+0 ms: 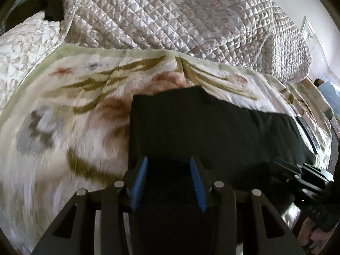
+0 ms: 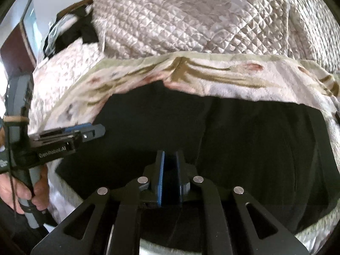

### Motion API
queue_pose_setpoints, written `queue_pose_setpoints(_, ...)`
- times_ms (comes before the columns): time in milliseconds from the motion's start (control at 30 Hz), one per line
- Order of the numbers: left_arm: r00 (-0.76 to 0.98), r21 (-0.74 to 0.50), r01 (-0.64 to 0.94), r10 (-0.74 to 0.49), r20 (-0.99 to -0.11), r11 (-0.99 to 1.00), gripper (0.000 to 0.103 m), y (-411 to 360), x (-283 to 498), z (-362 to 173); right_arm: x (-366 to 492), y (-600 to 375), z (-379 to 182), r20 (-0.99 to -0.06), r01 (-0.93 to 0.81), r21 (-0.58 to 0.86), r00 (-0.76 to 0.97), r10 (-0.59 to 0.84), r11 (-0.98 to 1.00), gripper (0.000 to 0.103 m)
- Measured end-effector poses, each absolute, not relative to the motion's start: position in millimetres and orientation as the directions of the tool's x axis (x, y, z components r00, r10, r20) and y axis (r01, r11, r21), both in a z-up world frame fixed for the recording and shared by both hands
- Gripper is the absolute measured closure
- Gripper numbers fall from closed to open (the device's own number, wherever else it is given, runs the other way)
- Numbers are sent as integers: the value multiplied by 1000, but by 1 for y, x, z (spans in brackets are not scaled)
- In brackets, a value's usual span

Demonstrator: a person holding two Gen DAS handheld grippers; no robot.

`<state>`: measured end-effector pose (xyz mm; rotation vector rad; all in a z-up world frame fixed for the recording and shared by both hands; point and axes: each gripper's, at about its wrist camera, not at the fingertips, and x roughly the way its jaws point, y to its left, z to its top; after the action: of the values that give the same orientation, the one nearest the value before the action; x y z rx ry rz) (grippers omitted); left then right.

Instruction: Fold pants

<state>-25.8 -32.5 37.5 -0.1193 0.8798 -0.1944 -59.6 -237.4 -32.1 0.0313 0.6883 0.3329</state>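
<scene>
The black pants (image 1: 191, 123) lie on the floral blanket (image 1: 74, 106) that covers the bed, with the quilted bedspread (image 1: 170, 14) bunched behind the far edge of the blanket. In the left wrist view the pants look already doubled into a long band, its left end forming a straight, squared edge and the rest running away to the right edge of the blanket. The left claw (image 1: 169, 165) hovers low over this left end with its blue pads well apart, so it is released and holds nothing. The right claw (image 2: 170, 165) has its pads drawn near each other with only a narrow gap; whether some cloth is pinched between them I cannot tell, because the dark fabric hides it. I judge the task as partly done, and the step in hand is probably to take one end of the band for the next fold across. To do this well, each claw should bite both layers together near the corners of the end, lift only a little so the layers do not slide, carry the end evenly, and lay edge on edge. The soft blanket may wrinkle and drag with the cloth.
</scene>
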Motion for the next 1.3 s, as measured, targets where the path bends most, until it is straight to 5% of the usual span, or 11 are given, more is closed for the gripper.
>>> queue_pose_setpoints(133, 659, -175, 120, -211, -722, 977, 59, -31, -55, 37, -82, -233, -39, -603, -299, 66, 748, 277, 952, 82)
queue_pose_setpoints(600, 692, -145, 123, -189, -697, 982, 58, -33, -73, 33, -99, -253, -42, -581, -246, 108, 770, 262, 963, 80)
queue_pose_setpoints(933, 697, -138, 126, -186, -692, 982, 53, -37, -76, 32, -94, -300, -39, -572, -58, 207, 803, 168, 977, 80)
queue_pose_setpoints(1033, 698, -139, 125, -187, -692, 982, 53, -38, -76, 32, -97, -316, -36, -560, 6, 229, 819, 126, 973, 76)
queue_pose_setpoints(1167, 697, -140, 125, -187, -692, 982, 53, -38, -75, 33, -103, -345, -36, -561, 116, 294, 824, 73, 949, 50)
queue_pose_setpoints(1300, 697, -140, 127, -189, -692, 982, 52, -36, -75, 33, -115, -363, -34, -552, 169, 358, 832, 62, 918, 50)
